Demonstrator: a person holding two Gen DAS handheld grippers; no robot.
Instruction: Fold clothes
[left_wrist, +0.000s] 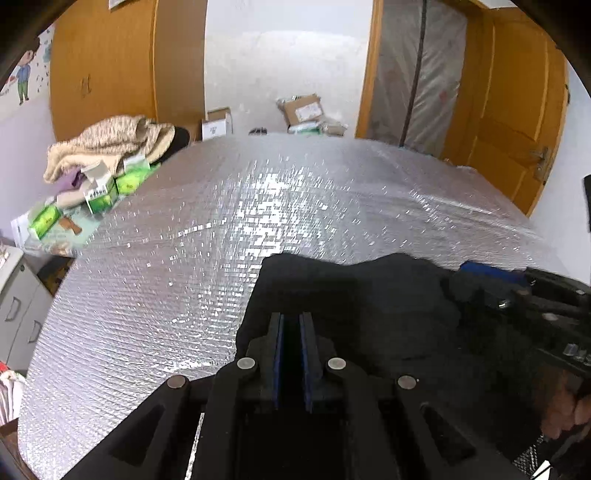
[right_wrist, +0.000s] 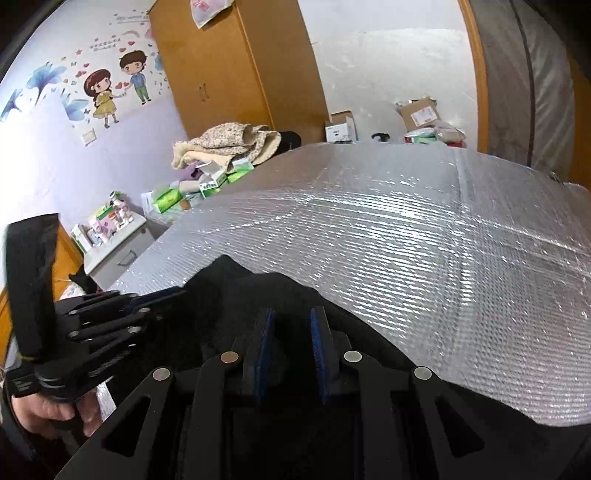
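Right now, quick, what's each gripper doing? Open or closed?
Left gripper: closed on the black garment.
Right gripper: closed, with a wider gap, on a thicker bunch of the same black garment.

garment: I see one black garment, plain dark cloth, its type unclear to me
state: bunched, upper edge humped and uneven
pose: near edge raised, cloth running between both pairs of fingers
place: near end of the silver bubble-foil surface

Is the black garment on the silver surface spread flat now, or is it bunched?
Bunched: the black garment sits as a rumpled heap with an uneven raised edge on the silver surface, not spread flat.
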